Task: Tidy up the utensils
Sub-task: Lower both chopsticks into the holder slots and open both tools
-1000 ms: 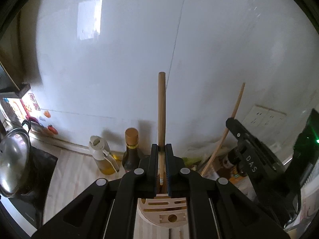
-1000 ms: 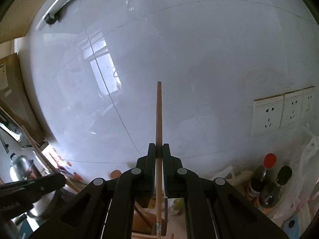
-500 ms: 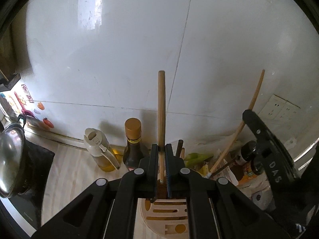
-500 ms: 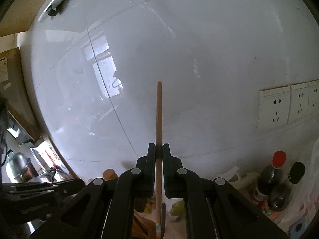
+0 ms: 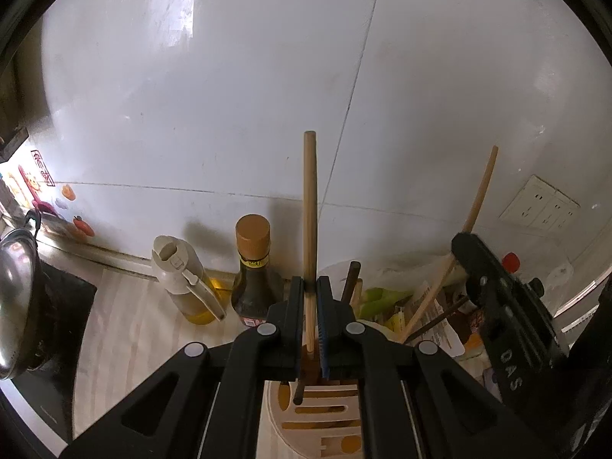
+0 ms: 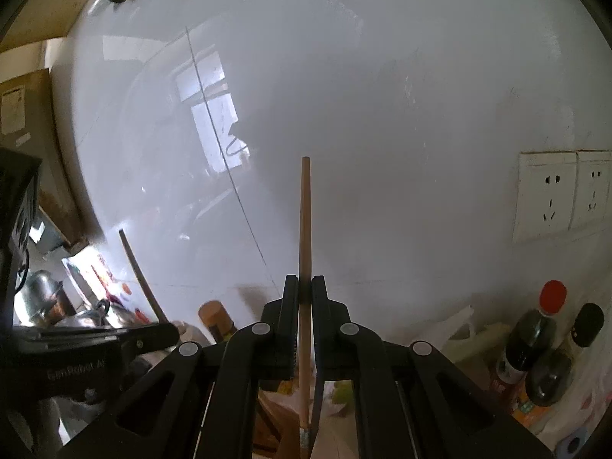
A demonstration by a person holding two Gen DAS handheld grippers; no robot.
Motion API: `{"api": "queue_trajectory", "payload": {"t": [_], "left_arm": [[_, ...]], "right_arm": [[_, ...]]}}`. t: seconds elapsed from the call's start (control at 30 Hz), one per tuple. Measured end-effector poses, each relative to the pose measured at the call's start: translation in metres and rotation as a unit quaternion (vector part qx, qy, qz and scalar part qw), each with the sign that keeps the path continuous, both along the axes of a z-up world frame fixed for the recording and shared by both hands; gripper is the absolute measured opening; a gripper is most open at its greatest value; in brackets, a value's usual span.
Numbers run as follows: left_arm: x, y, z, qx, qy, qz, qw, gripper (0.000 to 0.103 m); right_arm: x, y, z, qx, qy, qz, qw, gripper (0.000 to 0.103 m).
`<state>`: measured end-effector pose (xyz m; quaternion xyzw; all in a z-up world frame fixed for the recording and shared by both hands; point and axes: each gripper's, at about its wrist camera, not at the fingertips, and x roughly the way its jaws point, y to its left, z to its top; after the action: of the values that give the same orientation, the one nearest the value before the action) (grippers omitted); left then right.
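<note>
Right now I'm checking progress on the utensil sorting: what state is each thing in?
Left tool: shut on a wooden chopstick, upright.
Right tool: shut on another wooden chopstick, upright.
Wooden utensil holder: slots mostly open, one dark chopstick in it.
Soy sauce bottle: capped.
Oil dispenser: lid closed.

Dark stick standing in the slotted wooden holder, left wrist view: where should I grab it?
Grip the dark stick on its bare upper shaft above the holder, coming from above with jaws either side. It stands near upright, its lower part hidden behind the left gripper.
</note>
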<state>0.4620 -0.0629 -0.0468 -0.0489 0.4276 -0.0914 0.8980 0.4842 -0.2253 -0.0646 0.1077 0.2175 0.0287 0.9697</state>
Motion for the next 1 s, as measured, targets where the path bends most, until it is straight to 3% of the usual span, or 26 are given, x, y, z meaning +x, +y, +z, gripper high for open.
{"api": "queue_trajectory", "payload": {"t": [0.23, 0.33, 0.37, 0.4, 0.47, 0.53, 0.63, 0.77, 0.87, 1.0], "left_arm": [[-0.006, 0.001, 0.007, -0.009, 0.003, -0.004, 0.9999, 0.009], [-0.011, 0.003, 0.018, -0.003, -0.007, 0.006, 1.0, 0.015], [-0.013, 0.004, 0.022, -0.001, -0.01, 0.009, 0.9999, 0.032], [-0.016, 0.006, 0.027, 0.004, -0.015, 0.015, 0.9998, 0.058], [-0.022, 0.012, 0.035, 0.009, -0.034, 0.03, 0.9989, 0.08], [-0.031, 0.018, 0.044, 0.015, -0.051, 0.04, 0.9978, 0.081], [-0.043, 0.022, 0.048, 0.028, -0.06, 0.044, 0.9969, 0.101], [-0.066, 0.027, 0.045, 0.058, -0.069, 0.059, 0.9941, 0.103], [-0.083, 0.028, 0.034, 0.062, -0.064, 0.057, 0.9943, 0.103], [-0.103, 0.024, 0.014, 0.063, -0.048, 0.053, 0.9955, 0.103]], "right_arm": [[-0.001, 0.006, -0.013, -0.001, 0.041, 0.031, 0.999, 0.008], [-0.008, 0.002, -0.011, 0.008, 0.05, 0.034, 0.998, 0.022], [-0.011, 0.0, -0.008, 0.012, 0.051, 0.033, 0.998, 0.03], [-0.015, -0.002, -0.004, 0.012, 0.05, 0.027, 0.998, 0.034], [-0.023, -0.008, 0.005, 0.023, 0.047, 0.027, 0.998, 0.043], [-0.031, -0.012, 0.015, 0.024, 0.045, 0.02, 0.999, 0.048], [-0.048, -0.018, 0.033, 0.02, 0.041, 0.007, 0.999, 0.064], [-0.074, -0.024, 0.049, 0.006, 0.045, -0.018, 0.999, 0.092], [-0.098, -0.027, 0.052, -0.012, 0.056, -0.044, 0.997, 0.102], [-0.134, -0.035, 0.042, -0.028, 0.069, -0.074, 0.994, 0.103]]}}
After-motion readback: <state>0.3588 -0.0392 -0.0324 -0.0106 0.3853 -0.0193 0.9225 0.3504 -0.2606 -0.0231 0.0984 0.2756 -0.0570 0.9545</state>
